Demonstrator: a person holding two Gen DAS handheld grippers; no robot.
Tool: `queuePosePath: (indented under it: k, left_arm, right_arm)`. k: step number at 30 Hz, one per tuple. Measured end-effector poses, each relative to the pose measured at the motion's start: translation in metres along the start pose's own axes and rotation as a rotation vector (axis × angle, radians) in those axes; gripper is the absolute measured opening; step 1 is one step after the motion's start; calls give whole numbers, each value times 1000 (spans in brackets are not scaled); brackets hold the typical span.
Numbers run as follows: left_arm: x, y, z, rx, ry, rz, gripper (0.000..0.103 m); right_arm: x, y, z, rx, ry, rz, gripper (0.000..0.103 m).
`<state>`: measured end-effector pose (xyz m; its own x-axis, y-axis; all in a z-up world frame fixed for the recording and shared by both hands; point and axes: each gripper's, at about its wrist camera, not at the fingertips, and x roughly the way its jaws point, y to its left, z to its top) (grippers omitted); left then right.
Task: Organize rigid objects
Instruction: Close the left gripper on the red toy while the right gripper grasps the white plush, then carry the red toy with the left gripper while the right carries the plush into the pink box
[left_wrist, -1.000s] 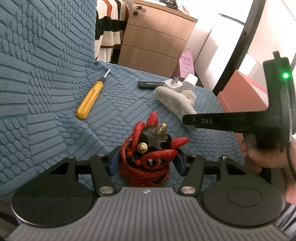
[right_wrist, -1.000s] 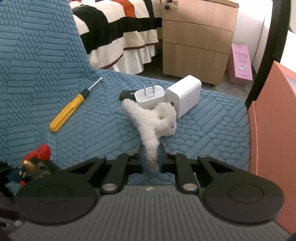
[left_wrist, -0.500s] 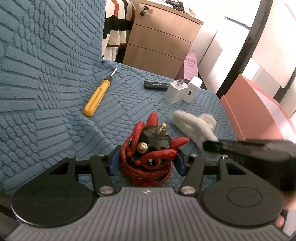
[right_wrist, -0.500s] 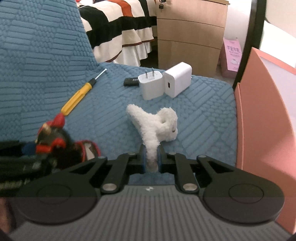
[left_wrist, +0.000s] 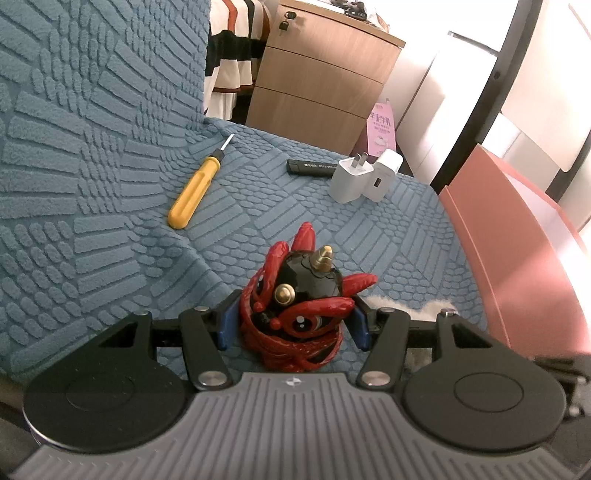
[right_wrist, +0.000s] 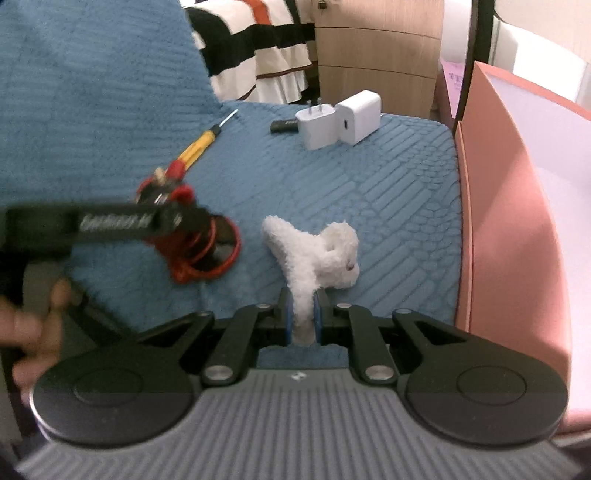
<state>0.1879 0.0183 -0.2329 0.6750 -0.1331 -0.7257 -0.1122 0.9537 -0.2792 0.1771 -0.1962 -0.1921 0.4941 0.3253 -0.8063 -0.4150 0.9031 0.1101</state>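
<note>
While both my claws carry loads over the sofa (left_wrist: 110, 155):
Left claw (left_wrist: 293, 326): pinching figurine (left_wrist: 299, 295).
Right claw (right_wrist: 303, 314): pinching plush (right_wrist: 314, 251) by one limb.
Box (right_wrist: 517, 229): at right.
Risk: plush limb may slip; glossy figurine may twist loose.

The figurine (left_wrist: 299, 310) is black with red swirls and brass studs. The cover (left_wrist: 92, 155) is teal, embossed in ribbed blocks. The screwdriver (left_wrist: 194, 192) is yellow, both chargers (left_wrist: 364, 175) white, the plush (right_wrist: 314, 254) white, the box (right_wrist: 509, 229) salmon pink, the bedding (right_wrist: 258, 44) striped black, white and orange.
</note>
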Motion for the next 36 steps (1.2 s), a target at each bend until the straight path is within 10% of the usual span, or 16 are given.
queuePosePath:
  k: [6,11,36]
  left_arm:
    - [-1,0,0,-3,-4,5,63]
    - [-1,0,0,-3,-6,7,63]
    - [-32,5,12,-83,-45,-48,63]
  right_arm:
    - [-2,-5,-7,20,8,4,18]
    - [1,-12,-4,1,-13,-46,56]
    - [-5,-18,13,52,-69,-24,50]
